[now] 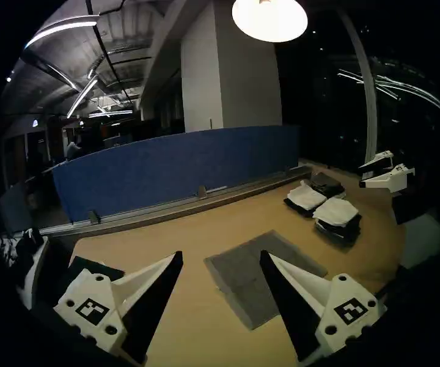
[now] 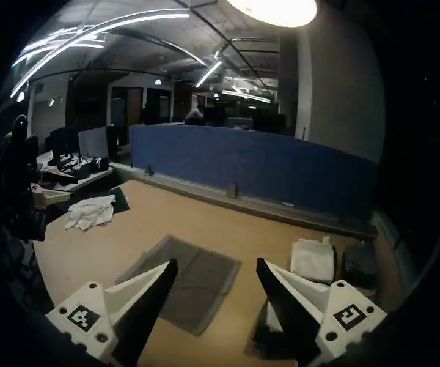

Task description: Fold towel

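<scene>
Grey towel [image 1: 239, 276] spread on the table [image 1: 189, 232].

The towel is a plain grey rectangle with a nubbly, matte surface, lying flat and unfolded on the tan tabletop. It is set askew, its corners pointing toward the table's edges rather than lining up with them. In the right gripper view the towel [image 2: 195, 281] shows a faint lengthwise line, with one half looking slightly darker than the other. Its edges are straight and no corner is lifted.

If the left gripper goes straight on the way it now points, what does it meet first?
Probably the blue divider, near its base. The left gripper seems set to pass above the gray towel lying flat below it, though depth is unclear.
</scene>
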Action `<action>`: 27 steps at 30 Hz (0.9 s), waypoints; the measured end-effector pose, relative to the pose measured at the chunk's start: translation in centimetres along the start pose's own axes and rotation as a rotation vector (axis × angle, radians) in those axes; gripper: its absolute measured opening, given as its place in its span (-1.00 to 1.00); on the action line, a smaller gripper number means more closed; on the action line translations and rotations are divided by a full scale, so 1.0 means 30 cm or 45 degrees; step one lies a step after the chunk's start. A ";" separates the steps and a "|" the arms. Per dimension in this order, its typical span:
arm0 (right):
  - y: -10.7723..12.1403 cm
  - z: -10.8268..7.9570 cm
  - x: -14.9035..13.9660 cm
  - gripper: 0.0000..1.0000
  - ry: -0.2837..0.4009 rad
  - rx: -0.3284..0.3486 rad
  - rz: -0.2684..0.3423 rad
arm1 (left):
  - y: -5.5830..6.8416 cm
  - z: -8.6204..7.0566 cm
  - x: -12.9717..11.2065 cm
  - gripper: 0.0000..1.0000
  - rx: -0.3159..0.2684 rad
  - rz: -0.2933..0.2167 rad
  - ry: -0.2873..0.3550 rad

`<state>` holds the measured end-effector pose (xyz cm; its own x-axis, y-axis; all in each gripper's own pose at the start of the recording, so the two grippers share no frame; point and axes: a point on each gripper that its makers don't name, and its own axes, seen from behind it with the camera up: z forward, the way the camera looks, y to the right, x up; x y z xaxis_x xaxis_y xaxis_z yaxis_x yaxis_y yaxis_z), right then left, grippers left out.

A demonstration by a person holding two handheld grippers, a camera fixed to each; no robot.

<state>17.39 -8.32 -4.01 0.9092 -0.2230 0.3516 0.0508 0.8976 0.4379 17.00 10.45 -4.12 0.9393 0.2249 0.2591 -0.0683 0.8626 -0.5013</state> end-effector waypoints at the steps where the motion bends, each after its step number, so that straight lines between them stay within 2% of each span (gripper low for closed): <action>1: 0.000 0.003 -0.003 1.00 -0.003 0.001 -0.004 | 0.004 0.005 -0.005 0.88 -0.006 0.002 -0.006; 15: -0.002 0.052 -0.083 1.00 -0.067 0.022 -0.014 | 0.045 0.063 -0.113 0.88 -0.078 0.020 -0.086; 27: -0.043 0.113 -0.259 1.00 -0.179 0.072 -0.072 | 0.110 0.132 -0.291 0.88 -0.155 0.070 -0.186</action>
<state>8.86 -9.03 -4.52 0.8387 -0.3269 0.4357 0.0732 0.8603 0.5046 7.25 13.13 -4.76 0.8759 0.3414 0.3410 -0.0688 0.7878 -0.6121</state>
